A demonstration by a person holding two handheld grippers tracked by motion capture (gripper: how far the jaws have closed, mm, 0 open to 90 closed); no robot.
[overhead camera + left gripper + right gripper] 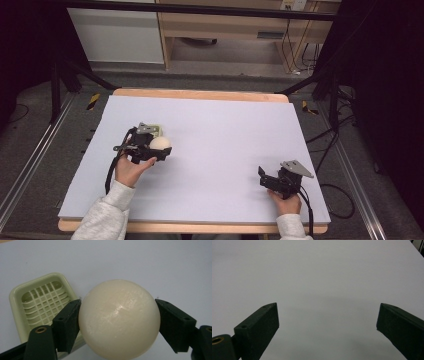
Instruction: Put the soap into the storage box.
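My left gripper (159, 148) is shut on a cream-white ball (160, 143), whose round body (119, 318) sits squeezed between both black pads (66, 323) in the left gripper view. Just behind and to the left of the ball lies a pale green soap dish (41, 302) with a slotted grid floor; in the high view the soap dish (156, 129) peeks out beyond the gripper. At the table's front right, my right gripper (264, 176) stands open, and the right gripper view has its fingers (259, 328) wide apart over bare white surface.
A white sheet (215, 145) covers the wooden table (200, 94). Dark metal stand legs (75, 75) rise at the far left and far right, and cables (325, 145) trail on the floor to the right.
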